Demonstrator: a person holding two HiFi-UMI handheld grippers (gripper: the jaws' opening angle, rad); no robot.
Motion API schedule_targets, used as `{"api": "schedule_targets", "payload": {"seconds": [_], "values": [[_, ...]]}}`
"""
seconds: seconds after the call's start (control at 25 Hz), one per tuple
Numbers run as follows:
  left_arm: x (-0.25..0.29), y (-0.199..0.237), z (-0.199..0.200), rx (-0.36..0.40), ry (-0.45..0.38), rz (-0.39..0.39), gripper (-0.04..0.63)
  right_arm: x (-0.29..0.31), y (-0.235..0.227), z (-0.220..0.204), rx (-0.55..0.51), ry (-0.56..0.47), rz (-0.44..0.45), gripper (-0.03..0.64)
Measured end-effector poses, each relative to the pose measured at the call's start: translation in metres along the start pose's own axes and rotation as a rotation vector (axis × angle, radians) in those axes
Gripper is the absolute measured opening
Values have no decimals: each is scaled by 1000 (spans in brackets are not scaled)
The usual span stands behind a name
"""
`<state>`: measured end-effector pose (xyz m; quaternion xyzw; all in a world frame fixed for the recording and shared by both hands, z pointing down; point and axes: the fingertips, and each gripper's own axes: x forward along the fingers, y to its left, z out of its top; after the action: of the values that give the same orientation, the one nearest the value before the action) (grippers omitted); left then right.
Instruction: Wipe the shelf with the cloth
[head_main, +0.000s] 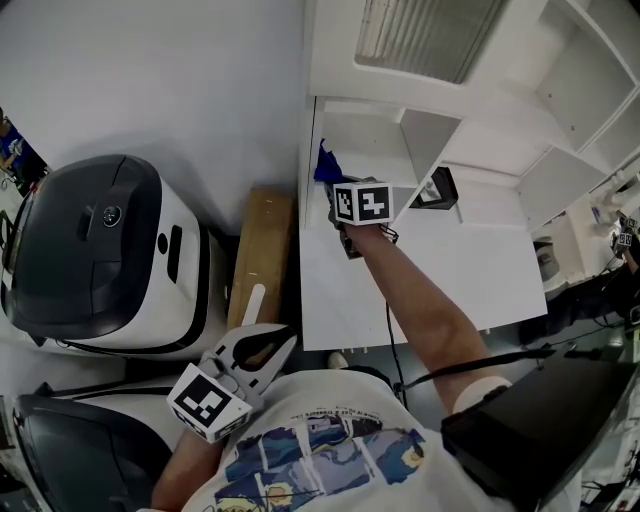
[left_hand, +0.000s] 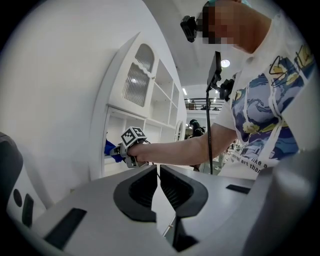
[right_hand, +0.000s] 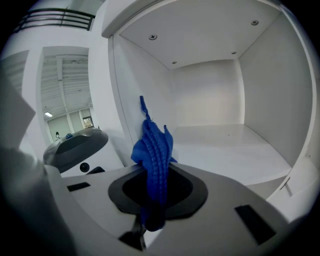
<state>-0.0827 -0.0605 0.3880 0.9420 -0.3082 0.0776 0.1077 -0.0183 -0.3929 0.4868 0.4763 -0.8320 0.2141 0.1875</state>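
The right gripper (right_hand: 156, 174) has its jaws clenched on one blue cloth (right_hand: 152, 145), which bunches up between them and pokes out ahead of the tips. Straight ahead of those jaws is an open compartment (right_hand: 235, 147) of the white shelf unit (head_main: 470, 255). The cloth is at the compartment's mouth, close to its left wall, and no view shows whether it touches any surface. By my reading the grasp is done and the cloth has been brought to the shelf. The wiping itself, across the floor and walls ahead of the jaws, looks to be nearly all left, and the white surfaces give no sign of which parts have been wiped. The left gripper (left_hand: 159, 172) hangs well back from the shelf with its jaws drawn together to a sliver and nothing between them. The count is one cloth, two grippers, one shelf unit with several compartments, one wooden board (head_main: 262, 250) beside it, and two dark-lidded white machines (head_main: 90, 250).
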Motion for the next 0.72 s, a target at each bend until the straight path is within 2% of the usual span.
{"api": "schedule_targets", "payload": {"seconds": [0.4, 0.72], "values": [[19, -5, 5, 11, 17, 7, 29, 1, 21, -12, 139, 10, 183, 67], [45, -19, 8, 18, 38, -3, 29, -18, 32, -27, 159, 31, 319, 67]]}}
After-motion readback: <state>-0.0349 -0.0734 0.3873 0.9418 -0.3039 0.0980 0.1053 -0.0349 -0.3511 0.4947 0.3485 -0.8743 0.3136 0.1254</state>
